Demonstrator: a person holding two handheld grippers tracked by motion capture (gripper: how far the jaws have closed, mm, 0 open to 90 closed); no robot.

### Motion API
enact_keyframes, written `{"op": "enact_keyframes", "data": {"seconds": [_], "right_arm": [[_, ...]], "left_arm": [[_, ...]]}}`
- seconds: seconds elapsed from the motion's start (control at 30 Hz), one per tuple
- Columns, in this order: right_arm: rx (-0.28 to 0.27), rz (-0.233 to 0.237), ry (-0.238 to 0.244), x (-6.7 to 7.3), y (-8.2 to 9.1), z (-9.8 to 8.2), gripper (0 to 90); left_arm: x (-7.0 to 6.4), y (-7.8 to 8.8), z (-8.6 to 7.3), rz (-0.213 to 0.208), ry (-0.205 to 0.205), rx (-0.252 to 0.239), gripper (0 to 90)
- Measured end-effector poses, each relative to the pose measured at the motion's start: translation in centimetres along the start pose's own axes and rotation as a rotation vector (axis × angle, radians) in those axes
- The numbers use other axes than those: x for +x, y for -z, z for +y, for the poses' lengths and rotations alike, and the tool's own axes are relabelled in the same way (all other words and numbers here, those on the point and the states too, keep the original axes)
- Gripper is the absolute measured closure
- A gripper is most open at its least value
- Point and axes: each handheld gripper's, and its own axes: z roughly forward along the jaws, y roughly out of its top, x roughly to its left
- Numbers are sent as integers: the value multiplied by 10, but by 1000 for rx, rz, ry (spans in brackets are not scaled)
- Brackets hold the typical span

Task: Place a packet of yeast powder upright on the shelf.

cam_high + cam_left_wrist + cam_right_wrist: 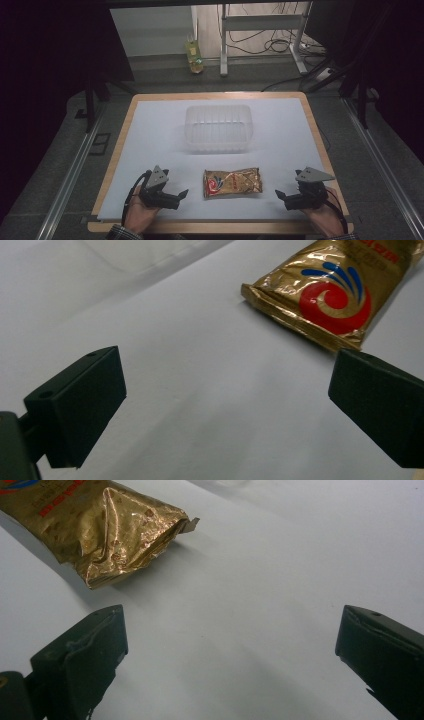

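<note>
Gold foil packet (232, 182) lies flat on the tabletop (150, 140), near centre, between left gripper (176, 196) and right gripper (282, 196); both jaws spread, empty. Judged light, crinkly, slippery; grip a crimped end seam.

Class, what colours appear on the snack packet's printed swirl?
Red with blue streaks, on the gold snack packet; clearest in the left gripper view.

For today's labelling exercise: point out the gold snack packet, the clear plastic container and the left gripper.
gold snack packet (232, 182), high view, middle of its printed face.
clear plastic container (218, 146), high view, near rim.
left gripper (184, 193), high view, at the tips of its open jaws.
</note>
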Motion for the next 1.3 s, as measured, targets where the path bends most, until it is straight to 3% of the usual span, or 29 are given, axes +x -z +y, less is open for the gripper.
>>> {"op": "enact_keyframes", "data": {"seconds": [0.3, 0.43, 0.57, 0.87, 0.97, 1.3], "right_arm": [[-9, 13, -5, 1, 0, 1, 3], [-7, 17, -9, 2, -1, 1, 3], [-4, 18, -10, 2, -2, 2, 3], [5, 20, -16, 2, -4, 2, 3], [11, 19, -11, 3, -5, 2, 3], [16, 19, -6, 3, -5, 3, 4]], "left_arm": [[-5, -6, 8, -23, -32, 7, 72], [-8, -11, 10, -64, -38, 23, 155], [-11, -14, 15, -82, -60, 13, 279], [-17, -21, 25, -138, -58, -46, 560], [-18, -24, 26, -176, -52, -40, 628], [-26, -40, 36, -212, -84, -33, 888]]}}
